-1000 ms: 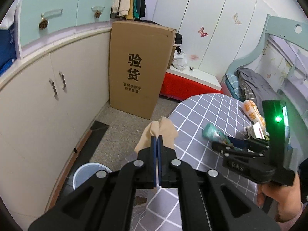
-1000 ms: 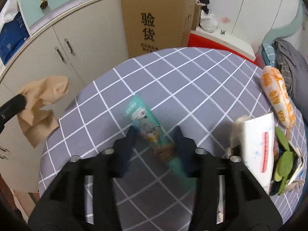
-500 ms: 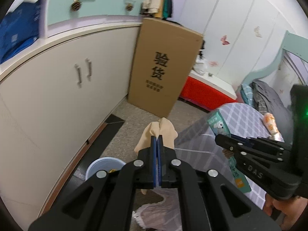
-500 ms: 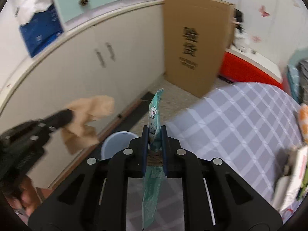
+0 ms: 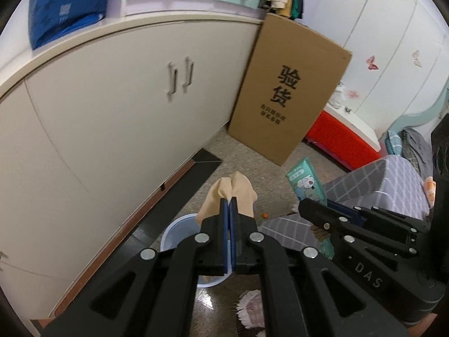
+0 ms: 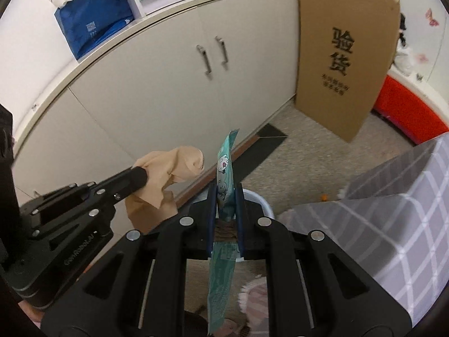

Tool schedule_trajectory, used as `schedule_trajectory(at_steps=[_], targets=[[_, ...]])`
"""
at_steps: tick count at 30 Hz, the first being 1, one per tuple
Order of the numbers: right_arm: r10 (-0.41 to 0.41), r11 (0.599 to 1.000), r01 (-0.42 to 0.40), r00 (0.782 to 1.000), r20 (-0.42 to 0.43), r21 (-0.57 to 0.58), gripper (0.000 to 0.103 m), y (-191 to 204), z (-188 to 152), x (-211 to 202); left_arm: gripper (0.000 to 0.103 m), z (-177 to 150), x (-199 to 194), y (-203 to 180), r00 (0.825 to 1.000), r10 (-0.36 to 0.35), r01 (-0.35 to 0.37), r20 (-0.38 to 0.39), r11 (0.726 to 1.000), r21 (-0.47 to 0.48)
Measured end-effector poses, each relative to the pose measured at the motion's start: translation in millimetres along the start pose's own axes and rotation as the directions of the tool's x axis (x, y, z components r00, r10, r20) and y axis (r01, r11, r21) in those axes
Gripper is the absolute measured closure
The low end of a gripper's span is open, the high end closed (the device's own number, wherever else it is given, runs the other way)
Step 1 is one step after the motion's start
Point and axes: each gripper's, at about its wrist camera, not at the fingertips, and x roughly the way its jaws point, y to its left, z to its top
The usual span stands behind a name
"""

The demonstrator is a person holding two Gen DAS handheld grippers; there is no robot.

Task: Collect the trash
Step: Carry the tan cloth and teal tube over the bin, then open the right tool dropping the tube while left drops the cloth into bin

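Note:
My left gripper (image 5: 228, 206) is shut on a crumpled beige paper (image 5: 234, 191), which sticks out past its tips. It hangs over a pale blue bin (image 5: 176, 231) on the floor. To its right, my right gripper (image 5: 306, 210) holds a teal snack wrapper (image 5: 304, 179). In the right wrist view the right gripper (image 6: 226, 195) is shut on the teal wrapper (image 6: 224, 168), which stands upright between the pads. The bin's rim (image 6: 259, 200) shows just behind the fingers. The left gripper (image 6: 141, 175) with the beige paper (image 6: 174, 165) is at the left.
Cream cabinet doors (image 5: 112, 112) run along the left. A tall cardboard box (image 5: 289, 92) leans at the back, with a red box (image 5: 342, 140) beside it. The table's grey checked cloth (image 6: 393, 224) is at the right. A dark mat (image 5: 196, 174) lies by the cabinet.
The right gripper closed on the teal wrapper on the table and lifted it. Both grippers swung left off the table to above the bin on the floor.

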Motion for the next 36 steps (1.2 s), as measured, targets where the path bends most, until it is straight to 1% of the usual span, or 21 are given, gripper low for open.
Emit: schedule_trajectory(at_steps=[2,3,4,5,9,19,27,31,33,36], targets=[[0.022,1.0,-0.022,1.0,0.005,0.017,0.084,-1,-1,8,0.101,0,6,7,1.0,0.007,-0.007,-0.011,1.0,-0.009],[0.017,1.0,-0.017,1.0,0.008,0.021,0.072,-2,-1,10,0.101,-1,7,9,1.0,0.009,-0.009,-0.014,1.0,-0.009],[0.013,0.999,-0.013,1.0,0.006,0.029,0.05,-3,-2,13,0.101,-1,10,10,1.0,0.011,-0.011,-0.018,1.0,-0.009],[0.014,0.999,-0.015,1.0,0.008,0.033,0.045,-3,-2,15,0.101,-2,13,12,1.0,0.011,-0.011,-0.026,1.0,-0.01],[-0.007,1.0,0.007,1.0,0.014,0.016,0.045,-2,-5,17,0.101,-6,23,12,0.999,0.01,-0.011,-0.047,1.0,-0.019],[-0.037,0.998,0.038,0.999,-0.013,0.048,0.043,-12,-11,21,0.101,-10,36,8,0.997,0.002,-0.003,-0.077,1.0,-0.017],[-0.051,0.996,0.051,0.999,0.004,0.072,0.039,-12,-10,19,0.101,-9,40,5,0.996,0.002,-0.003,-0.089,1.0,-0.012],[-0.067,0.994,0.064,0.997,0.03,0.087,0.037,-14,-10,15,0.101,-7,42,4,0.996,0.002,-0.002,-0.091,1.0,-0.008],[-0.075,0.993,0.07,0.996,0.044,0.093,0.034,-15,-10,13,0.101,-6,43,4,0.996,0.001,-0.002,-0.091,1.0,-0.008],[-0.079,0.992,0.072,0.995,0.056,0.108,0.034,-17,-9,11,0.101,-5,45,3,0.996,-0.002,0.001,-0.094,1.0,-0.008]])
